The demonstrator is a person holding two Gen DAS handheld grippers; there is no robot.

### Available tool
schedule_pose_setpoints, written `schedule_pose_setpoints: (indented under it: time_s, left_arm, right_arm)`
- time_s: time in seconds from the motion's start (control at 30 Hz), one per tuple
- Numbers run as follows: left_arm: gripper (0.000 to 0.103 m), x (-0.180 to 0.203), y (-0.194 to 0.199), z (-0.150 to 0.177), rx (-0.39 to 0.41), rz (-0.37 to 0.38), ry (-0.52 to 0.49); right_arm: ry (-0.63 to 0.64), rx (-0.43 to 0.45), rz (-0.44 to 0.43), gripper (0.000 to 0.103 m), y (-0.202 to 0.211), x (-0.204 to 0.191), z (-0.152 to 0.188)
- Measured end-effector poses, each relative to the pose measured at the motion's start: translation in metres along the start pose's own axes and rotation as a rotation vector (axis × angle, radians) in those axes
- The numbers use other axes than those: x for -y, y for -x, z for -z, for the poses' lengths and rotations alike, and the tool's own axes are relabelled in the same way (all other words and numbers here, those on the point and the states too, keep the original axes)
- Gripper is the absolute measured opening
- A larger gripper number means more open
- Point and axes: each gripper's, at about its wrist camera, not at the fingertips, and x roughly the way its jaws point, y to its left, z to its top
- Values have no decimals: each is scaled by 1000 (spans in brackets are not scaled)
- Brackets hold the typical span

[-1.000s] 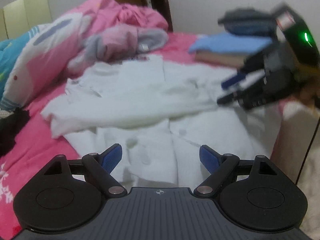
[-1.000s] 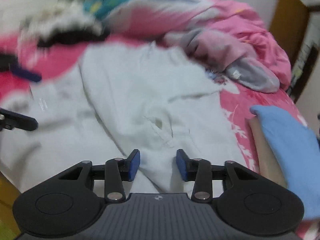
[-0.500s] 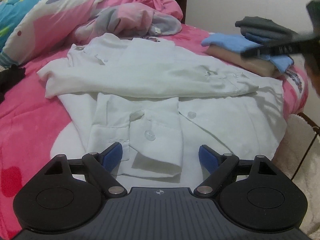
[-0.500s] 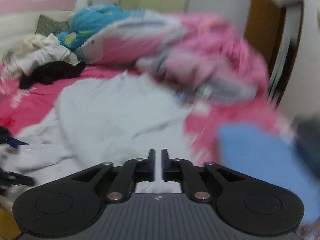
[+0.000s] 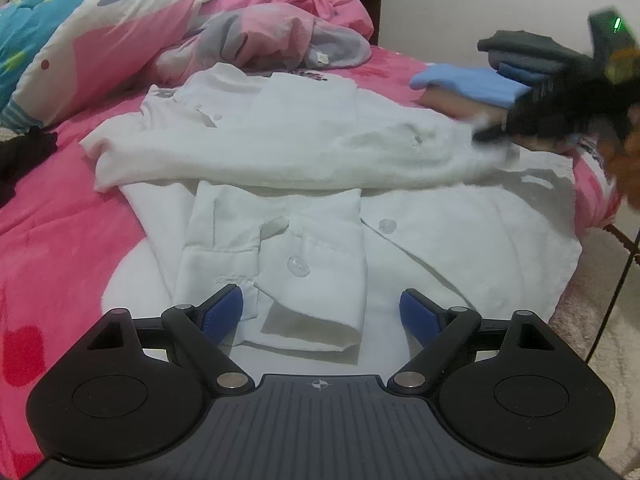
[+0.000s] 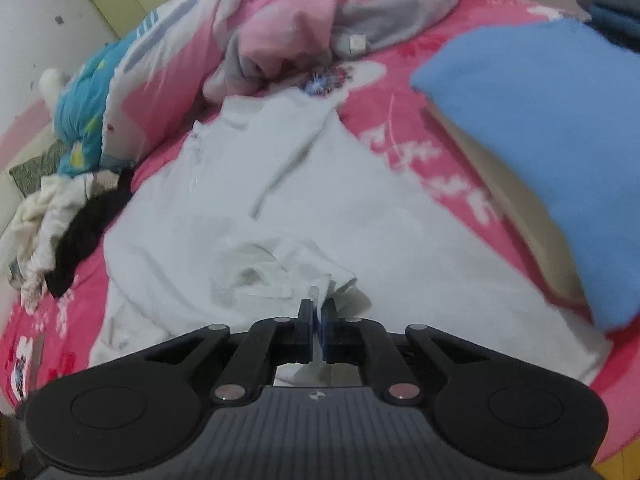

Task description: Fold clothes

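Note:
A white button shirt lies spread on the pink bed, one sleeve folded across its chest. Its other sleeve cuff lies just ahead of my left gripper, which is open and empty. In the right wrist view the same shirt fills the middle. My right gripper is shut on a pinch of the shirt's sleeve end. The right gripper also shows blurred in the left wrist view, at the end of the folded sleeve.
A stack of folded clothes, blue on top of tan with dark ones behind, sits at the bed's right edge, also in the right wrist view. A pink and blue duvet is heaped at the back. Dark and cream clothes lie at the left.
My right gripper has closed from open to shut and now grips the shirt's sleeve end. The left gripper has come closer to the cuff and stays open.

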Motion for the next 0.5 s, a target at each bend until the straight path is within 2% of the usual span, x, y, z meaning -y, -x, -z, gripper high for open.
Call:
schedule_pose_setpoints:
  time_s: [0.1,0.2,0.23,0.43,0.5]
  left_arm:
    - [87,0,1,0,-5,-1,0]
    - [87,-1,1,0,-8,1,1]
    - [87,-1,1,0,-8,2,2]
    - [87,-4,6,2,5,10,14]
    - [87,-10,14,1,19,27,39]
  right_arm:
    - [24,129,-27,1,32,-9,-22]
    - [35,218,-13,1,58,-8,-36]
    - [40,214,12,2,58,-5,-35]
    - [78,31,252,6,12,17,-10]
    - [121,24,317,7,9,14,-3]
